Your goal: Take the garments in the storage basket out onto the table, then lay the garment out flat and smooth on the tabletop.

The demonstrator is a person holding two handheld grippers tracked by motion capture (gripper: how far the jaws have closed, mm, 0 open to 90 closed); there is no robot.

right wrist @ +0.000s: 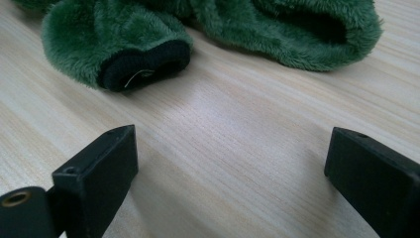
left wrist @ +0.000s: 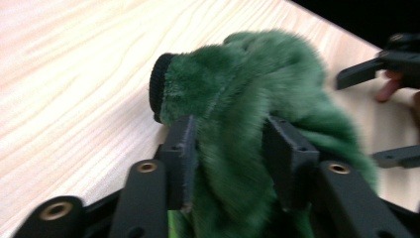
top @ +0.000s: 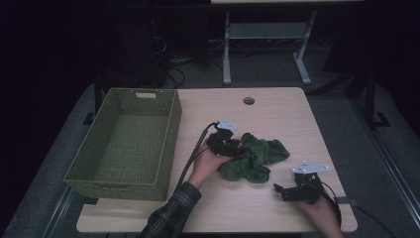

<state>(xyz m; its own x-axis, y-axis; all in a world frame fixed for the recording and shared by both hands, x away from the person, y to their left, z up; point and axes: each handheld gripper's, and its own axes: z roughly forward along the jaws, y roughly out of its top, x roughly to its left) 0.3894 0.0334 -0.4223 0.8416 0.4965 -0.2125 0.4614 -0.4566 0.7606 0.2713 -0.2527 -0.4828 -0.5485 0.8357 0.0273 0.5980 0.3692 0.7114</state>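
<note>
**Left tool around the green fuzzy thing, right tool parked wide open**

Left tool [left wrist: 230, 148] partway open, green plush garment [left wrist: 257, 99] bunched up between its two black jaws. Can't really tell whether the pads are pressing or just sitting beside the fur, since the pile hides the contact on both sides. Black ribbed cuff [left wrist: 157, 87] poking out just past the left jaw, facing the bare wood.

From above, left tool [top: 229, 144] sitting at the left edge of the garment [top: 255, 157], which lies crumpled around the middle of the tabletop [top: 277, 106], a bit toward the near side.

Right tool [right wrist: 230, 183] spread wide, nothing between the jaws, just wood grain under them. Same garment [right wrist: 99, 39] lying just beyond, another black cuff [right wrist: 148, 62] turned toward the camera. From above, right tool [top: 285, 191] near the front right corner, close to the garment but clear of it.

Green woven basket [top: 171, 129] sitting at the tabletop's left side, apart from the garment.
</note>
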